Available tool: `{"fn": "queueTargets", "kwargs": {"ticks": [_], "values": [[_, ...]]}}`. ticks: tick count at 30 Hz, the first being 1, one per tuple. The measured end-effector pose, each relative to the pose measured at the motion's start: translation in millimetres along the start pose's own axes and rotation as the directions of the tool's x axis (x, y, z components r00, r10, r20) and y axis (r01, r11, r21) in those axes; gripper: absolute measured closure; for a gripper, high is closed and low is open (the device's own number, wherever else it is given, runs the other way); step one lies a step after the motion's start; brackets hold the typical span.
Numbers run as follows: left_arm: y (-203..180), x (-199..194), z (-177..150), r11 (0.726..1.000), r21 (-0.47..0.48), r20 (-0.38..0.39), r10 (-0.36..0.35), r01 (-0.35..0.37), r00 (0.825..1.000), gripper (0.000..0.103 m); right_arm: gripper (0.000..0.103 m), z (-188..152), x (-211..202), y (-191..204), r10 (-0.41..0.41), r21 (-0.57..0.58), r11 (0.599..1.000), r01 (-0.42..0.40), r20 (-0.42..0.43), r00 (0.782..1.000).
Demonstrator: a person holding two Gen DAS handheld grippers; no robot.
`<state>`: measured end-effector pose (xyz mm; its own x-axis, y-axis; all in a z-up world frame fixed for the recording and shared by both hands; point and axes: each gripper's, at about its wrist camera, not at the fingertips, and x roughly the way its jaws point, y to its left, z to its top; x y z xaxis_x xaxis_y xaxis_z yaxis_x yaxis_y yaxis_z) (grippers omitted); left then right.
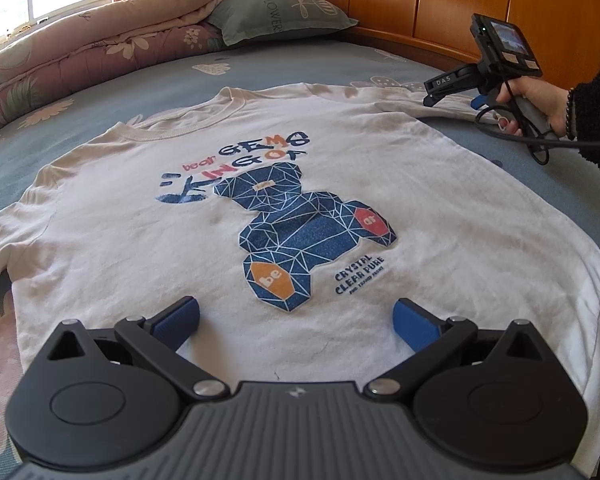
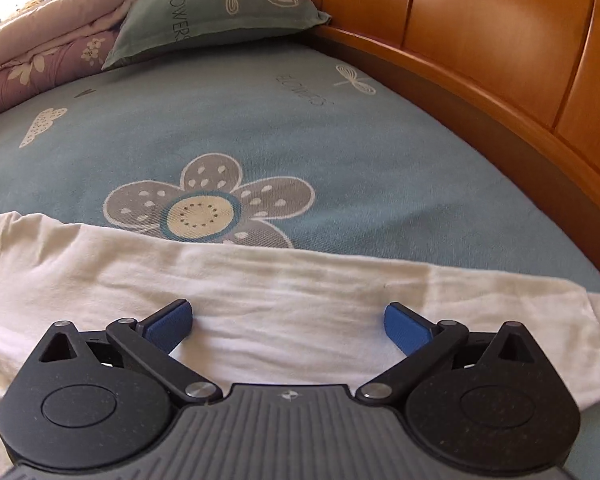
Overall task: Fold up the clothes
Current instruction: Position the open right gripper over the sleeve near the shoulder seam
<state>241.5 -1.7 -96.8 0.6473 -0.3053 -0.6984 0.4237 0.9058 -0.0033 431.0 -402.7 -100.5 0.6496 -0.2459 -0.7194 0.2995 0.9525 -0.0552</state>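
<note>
A white T-shirt (image 1: 148, 232) with a blue bear print (image 1: 296, 232) lies flat, face up, on the bed. My left gripper (image 1: 296, 322) hovers open over its lower hem, blue pads wide apart, nothing between them. In the left wrist view the right gripper (image 1: 434, 98) is held by a hand (image 1: 540, 100) at the far right, above the shirt's sleeve. In the right wrist view that sleeve (image 2: 300, 292) lies spread out and my right gripper (image 2: 288, 326) stands open just above it.
The blue flowered bedsheet (image 2: 260, 128) covers the bed. A green pillow (image 1: 276, 12) and a rolled quilt (image 1: 80, 52) lie at the far end. A wooden headboard (image 2: 500, 40) curves along the right side. A cable (image 1: 540, 144) trails from the right gripper.
</note>
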Motion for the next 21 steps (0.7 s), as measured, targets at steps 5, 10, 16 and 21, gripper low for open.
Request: {"fn": "queueTargets", "kwargs": {"ticks": [5,10,16,21], "values": [[0.7,0.1,0.1,1.0,-0.002,-0.001,-0.004,0.004,1.0,0.001,0.0,13.2,0.1,-11.9,-0.004,0.046,0.999,0.003,0.009,1.0],[-0.2,0.2,-0.2,1.0,0.001,-0.001,0.002,-0.002,1.0,0.001,0.0,-17.5,-20.6,-28.2,0.006,0.034,0.999,-0.006,-0.022,1.0],[-0.7,-0.4,-0.3,1.0,0.0,-0.001,0.002,-0.002,1.0,0.001,0.0,-38.5,-50.9,-55.6,0.085,-0.009,0.996,-0.085,0.013,0.996],[0.1,0.7,-0.6,1.0,0.0,0.003,0.0,0.0,1.0,0.001,0.0,-19.4,-30.6,-107.0,-0.027,0.148,0.989,0.028,-0.01,1.0]]}}
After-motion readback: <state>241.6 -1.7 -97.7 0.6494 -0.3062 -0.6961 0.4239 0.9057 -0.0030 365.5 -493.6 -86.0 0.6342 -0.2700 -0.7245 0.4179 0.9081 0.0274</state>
